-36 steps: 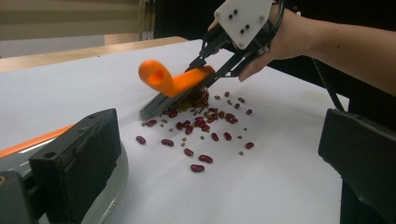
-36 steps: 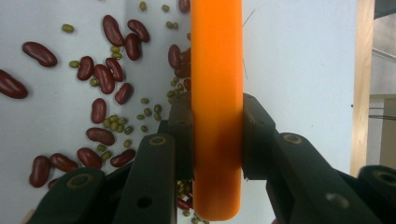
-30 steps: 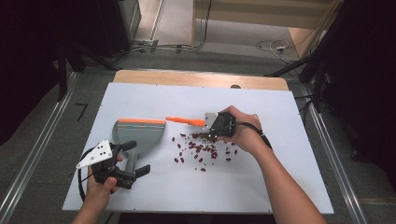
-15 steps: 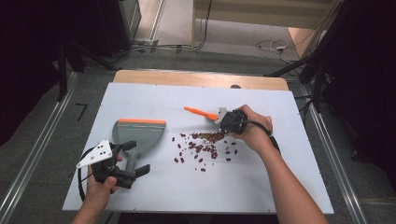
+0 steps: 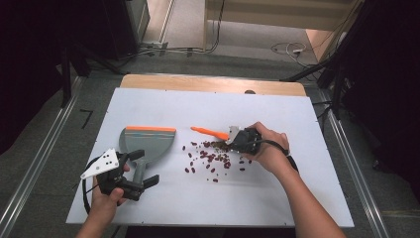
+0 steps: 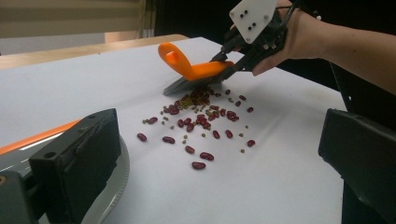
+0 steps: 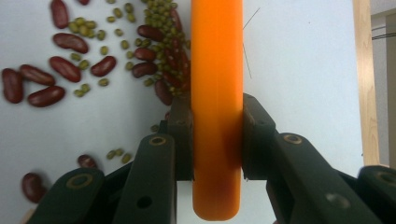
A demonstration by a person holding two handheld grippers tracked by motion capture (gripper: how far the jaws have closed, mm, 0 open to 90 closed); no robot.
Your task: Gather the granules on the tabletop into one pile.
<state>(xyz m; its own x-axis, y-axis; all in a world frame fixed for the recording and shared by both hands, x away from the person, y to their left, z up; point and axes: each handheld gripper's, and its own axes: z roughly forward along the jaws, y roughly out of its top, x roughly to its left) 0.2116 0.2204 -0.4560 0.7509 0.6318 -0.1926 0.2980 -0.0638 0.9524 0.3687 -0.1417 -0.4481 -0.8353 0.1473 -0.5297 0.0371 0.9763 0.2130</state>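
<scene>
My right tongs (image 5: pixel 233 137) clamped the orange brush (image 7: pixel 217 93) bristles-down behind the beans (image 5: pixel 210 158); left tongs (image 5: pixel 143 168), open, straddled the dustpan (image 5: pixel 148 144) handle for catching.

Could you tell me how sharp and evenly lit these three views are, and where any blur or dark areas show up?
High view: white table evenly lit, surroundings nearly black, beans small and soft. Left gripper view: beans sharp, the near black jaws blurred; a soft shadow lies under the brush. Right gripper view: the orange brush handle and the jaws look slightly soft.
</scene>
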